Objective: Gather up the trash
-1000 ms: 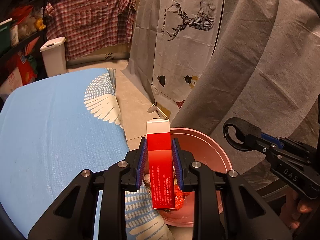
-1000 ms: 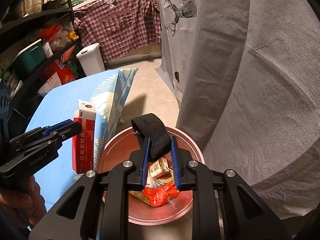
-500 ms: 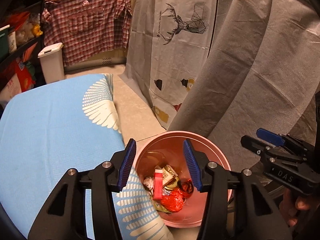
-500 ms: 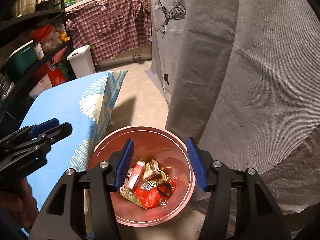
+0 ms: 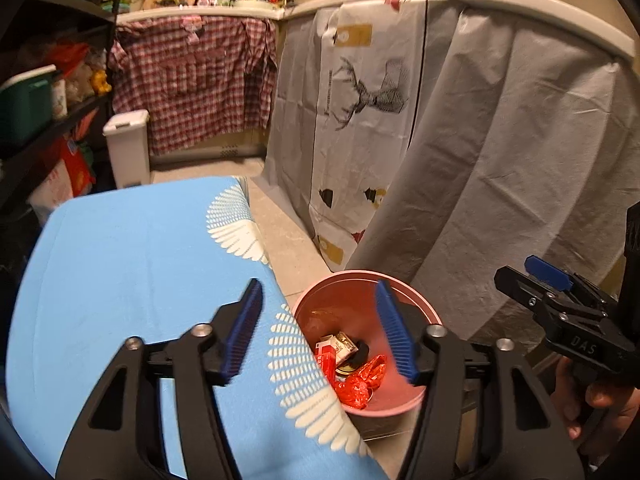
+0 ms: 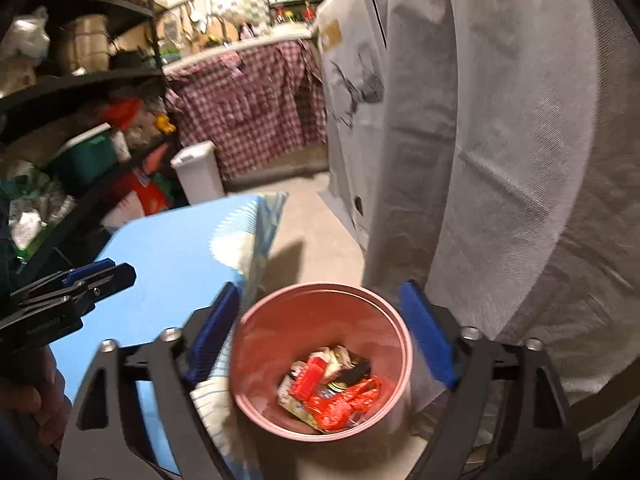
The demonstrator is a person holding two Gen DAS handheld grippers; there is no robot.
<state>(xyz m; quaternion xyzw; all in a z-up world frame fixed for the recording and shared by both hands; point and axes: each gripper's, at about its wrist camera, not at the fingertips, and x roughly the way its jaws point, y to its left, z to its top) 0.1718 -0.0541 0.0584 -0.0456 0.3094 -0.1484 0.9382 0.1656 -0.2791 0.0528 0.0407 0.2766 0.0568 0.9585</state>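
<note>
I am holding my left gripper (image 5: 318,326) over the near right corner of the blue table cover (image 5: 132,280), and its jaws are opening with nothing between them; the blue pads (image 5: 244,328) are standing well apart, one over the cloth and one over the bin. My right gripper (image 6: 324,334) is hovering above the pink bin (image 6: 400,320), its jaws also opening wide and empty, the bin's mouth showing between the two fingers. The bin is sitting on the floor just beside the right edge of the table, and the trash is lying in its bottom: a red carton (image 5: 325,358) leaning at the left side, a crumpled red wrapper (image 5: 360,384) nearer me, a small printed packet (image 5: 345,346) and a black band (image 5: 361,350) behind them. In the left view my right gripper is showing at the right edge with my hand (image 5: 588,396) under it; in the right view my left gripper is showing at the left edge. Right of the bin a grey curtain (image 5: 500,160) is hanging to the floor, and further along it a white sheet with a deer print (image 5: 372,96). Far left, a small white lidded bin (image 5: 128,148) is standing on the floor beside dark shelves (image 6: 80,120), and a red checked shirt (image 5: 196,80) is hanging at the far wall
</note>
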